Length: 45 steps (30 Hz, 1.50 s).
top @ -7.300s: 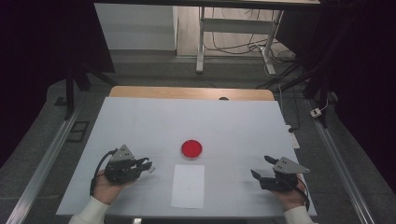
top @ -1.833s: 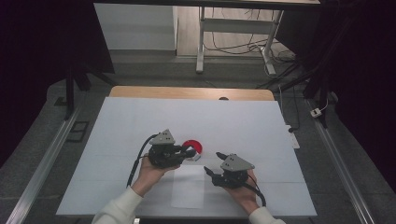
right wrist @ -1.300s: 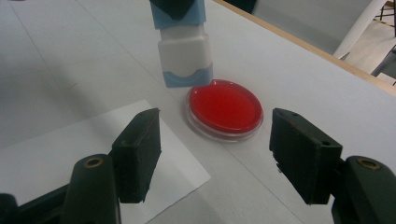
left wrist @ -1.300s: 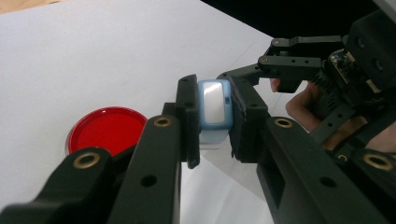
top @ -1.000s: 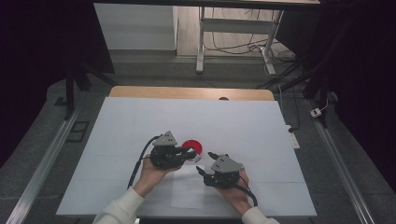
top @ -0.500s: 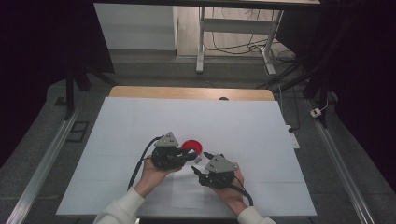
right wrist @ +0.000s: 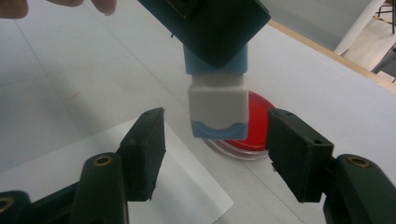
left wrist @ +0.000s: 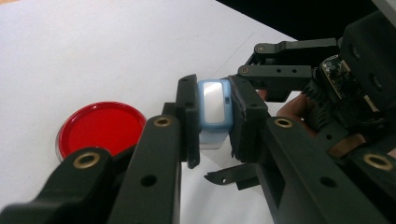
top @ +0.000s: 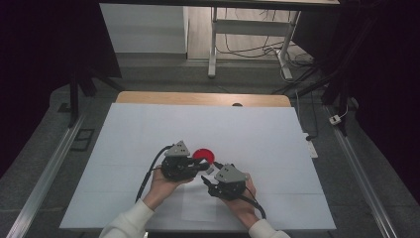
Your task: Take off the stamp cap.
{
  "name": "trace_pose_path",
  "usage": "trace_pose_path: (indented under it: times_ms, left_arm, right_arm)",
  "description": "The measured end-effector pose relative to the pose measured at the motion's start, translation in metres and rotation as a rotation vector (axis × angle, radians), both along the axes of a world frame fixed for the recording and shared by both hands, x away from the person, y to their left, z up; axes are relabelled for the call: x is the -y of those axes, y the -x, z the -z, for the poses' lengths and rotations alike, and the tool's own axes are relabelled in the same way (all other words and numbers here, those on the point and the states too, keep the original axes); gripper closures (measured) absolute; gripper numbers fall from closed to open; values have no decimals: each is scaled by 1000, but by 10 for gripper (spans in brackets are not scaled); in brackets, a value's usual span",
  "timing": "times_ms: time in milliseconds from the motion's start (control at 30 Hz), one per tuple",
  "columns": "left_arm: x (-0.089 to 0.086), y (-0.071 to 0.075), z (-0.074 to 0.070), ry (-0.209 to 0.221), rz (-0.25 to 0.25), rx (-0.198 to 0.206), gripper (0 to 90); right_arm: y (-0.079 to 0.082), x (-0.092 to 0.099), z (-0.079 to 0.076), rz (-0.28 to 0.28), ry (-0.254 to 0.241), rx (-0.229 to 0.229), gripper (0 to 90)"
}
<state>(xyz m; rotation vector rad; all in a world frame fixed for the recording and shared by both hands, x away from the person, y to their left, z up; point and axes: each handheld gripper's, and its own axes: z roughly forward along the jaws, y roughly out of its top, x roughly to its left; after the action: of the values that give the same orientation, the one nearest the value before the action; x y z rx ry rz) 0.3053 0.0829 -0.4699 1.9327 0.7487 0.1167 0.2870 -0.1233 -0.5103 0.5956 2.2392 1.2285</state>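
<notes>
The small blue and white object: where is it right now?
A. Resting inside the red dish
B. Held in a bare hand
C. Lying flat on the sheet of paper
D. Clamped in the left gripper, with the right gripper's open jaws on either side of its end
D: the left gripper pinches the blue and white object, while the right gripper flanks its end without touching, jaws just closing.

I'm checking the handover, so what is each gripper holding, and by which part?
The left gripper clamps the blue-and-white stamp by its blue end. The right gripper holds nothing; its jaws flank the white end untouched.
</notes>
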Motion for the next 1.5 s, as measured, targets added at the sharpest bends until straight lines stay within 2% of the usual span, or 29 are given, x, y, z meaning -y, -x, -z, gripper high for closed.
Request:
trace_pose_path:
  times_ms: [167, 433, 633, 933, 1267, 1400, 1500]
  left_arm:
    - [0, 0, 1, 0, -3, -2, 747]
    - [1, 0, 1, -4, 0, 1, 747]
    - [2, 1, 1, -7, 1, 0, 748]
    - [3, 1, 3, -18, -8, 2, 748]
    - [7, 2, 7, -41, -16, 0, 748]
    - [5, 1, 7, -28, -16, -3, 749]
    - [4, 1, 6, -12, -18, -8, 749]
  right_arm:
    - [0, -2, 0, 27, 23, 12, 462]
    - [0, -3, 0, 31, 36, 8, 553]
    - [0, -6, 0, 25, 69, 15, 629]
    - [1, -9, 0, 38, 110, 29, 635]
    - [0, -11, 2, 39, 159, 19, 639]
    - [0, -10, 2, 40, 156, 29, 643]
    - [1, -9, 2, 38, 134, 38, 646]
